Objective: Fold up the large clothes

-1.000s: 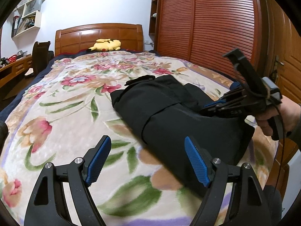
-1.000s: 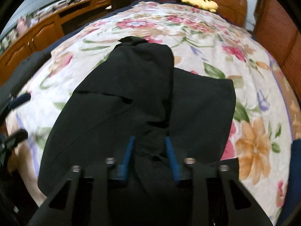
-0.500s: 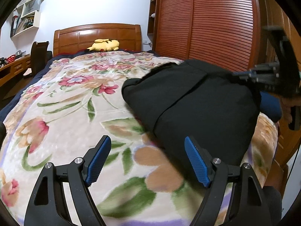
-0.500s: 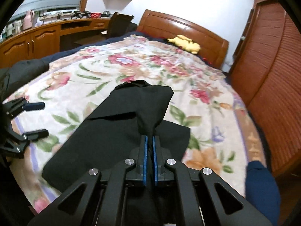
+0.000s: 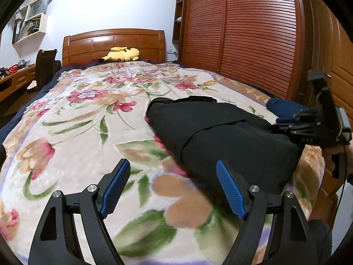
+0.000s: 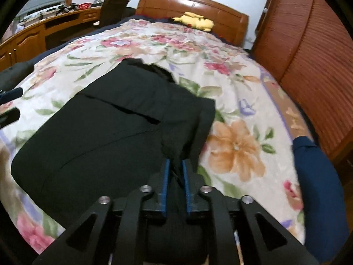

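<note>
1. Left wrist view: left gripper (image 5: 172, 187) stands with its jaws wide apart and nothing between them, over bare floral blanket (image 5: 77, 132). The black garment (image 5: 231, 137) lies ahead and to the right of it; the garment's near lower edge sits just beyond the right-hand pad

2. Same view: garment is a folded slab on the bed, long axis running from the near right corner of the bed away toward the headboard (image 5: 114, 44), slightly leftward. One fold seam crosses it about midway. The right gripper (image 5: 308, 128) is at the garment's near right end, held by a hand at the frame edge

3. Right wrist view: right gripper (image 6: 175, 176) sits directly at the garment's (image 6: 106, 137) near end. Its jaws have just been opening; the pads now stand a narrow gap apart with a ridge of black cloth between them. Whether the pads still press that cloth, I cannot tell

4. Same view: garment stretches straight ahead of the right gripper, far end toward the yellow plush toy (image 6: 196, 22). A blue cloth (image 6: 315, 176) lies at the right, apart from the garment

5. Judgement: right hand is the nearer one; left must travel rightward to reach the garment
</note>
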The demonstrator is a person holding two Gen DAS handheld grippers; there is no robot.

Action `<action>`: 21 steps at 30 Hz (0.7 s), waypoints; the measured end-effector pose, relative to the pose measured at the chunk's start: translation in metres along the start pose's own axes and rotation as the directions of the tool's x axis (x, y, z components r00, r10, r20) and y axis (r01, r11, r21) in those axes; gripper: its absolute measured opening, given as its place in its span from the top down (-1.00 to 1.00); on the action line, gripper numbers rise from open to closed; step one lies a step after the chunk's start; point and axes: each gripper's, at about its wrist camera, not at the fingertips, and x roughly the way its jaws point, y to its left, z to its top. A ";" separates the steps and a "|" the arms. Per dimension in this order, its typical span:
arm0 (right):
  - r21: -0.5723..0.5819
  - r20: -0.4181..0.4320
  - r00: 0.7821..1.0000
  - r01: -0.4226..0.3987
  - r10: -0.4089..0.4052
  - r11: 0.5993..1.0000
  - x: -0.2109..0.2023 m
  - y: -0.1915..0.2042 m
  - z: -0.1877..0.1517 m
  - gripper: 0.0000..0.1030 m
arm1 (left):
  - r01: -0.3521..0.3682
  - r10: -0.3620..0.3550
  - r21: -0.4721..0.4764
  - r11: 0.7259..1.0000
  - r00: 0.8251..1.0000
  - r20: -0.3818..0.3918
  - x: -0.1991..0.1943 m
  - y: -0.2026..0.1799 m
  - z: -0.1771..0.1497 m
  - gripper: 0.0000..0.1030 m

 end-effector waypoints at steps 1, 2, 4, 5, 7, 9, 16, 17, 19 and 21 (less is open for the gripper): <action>0.001 0.010 1.000 0.014 -0.014 1.000 -0.006 0.003 0.000 0.36 | -0.001 0.001 -0.001 1.000 1.000 0.000 0.000 0.000 0.000 -0.57; 0.005 0.026 1.000 0.008 -0.008 1.000 -0.013 0.003 0.002 0.09 | 0.000 0.000 -0.001 1.000 1.000 0.000 0.001 0.000 0.000 -0.57; 0.017 0.063 0.998 -0.007 0.006 1.000 -0.024 0.004 0.004 -0.14 | -0.001 0.001 0.000 1.000 1.000 -0.002 0.001 0.000 0.000 -0.57; 0.023 0.079 0.997 -0.012 0.010 1.000 -0.028 0.003 0.000 -0.14 | -0.002 0.002 0.001 1.000 1.000 -0.003 0.002 -0.001 0.000 -0.57; 0.034 0.109 0.993 -0.042 0.038 0.999 -0.038 0.005 -0.003 -0.14 | -0.001 0.001 0.001 1.000 1.000 -0.003 0.002 -0.001 0.000 -0.57; 0.029 0.135 0.989 -0.064 0.059 0.998 -0.045 0.009 -0.009 -0.14 | -0.002 0.002 0.002 1.000 1.000 -0.002 0.002 -0.001 0.000 -0.57; -0.021 0.111 0.987 -0.112 0.113 0.994 -0.036 0.015 -0.033 -0.14 | -0.003 0.003 0.003 1.000 1.000 -0.004 0.002 -0.001 -0.001 -0.57; -0.015 0.103 0.988 -0.112 0.113 0.994 -0.034 0.013 -0.036 -0.14 | -0.004 0.004 0.004 1.000 1.000 -0.005 0.003 -0.001 -0.002 -0.57; 0.003 0.087 0.989 -0.116 0.116 0.993 -0.029 0.008 -0.041 -0.14 | -0.006 0.006 0.004 1.000 1.000 -0.008 0.004 -0.001 -0.003 -0.57; 0.021 0.061 0.991 -0.120 0.119 0.993 -0.020 0.005 -0.047 -0.14 | -0.008 0.008 0.006 1.000 1.000 -0.010 0.005 -0.001 -0.004 -0.57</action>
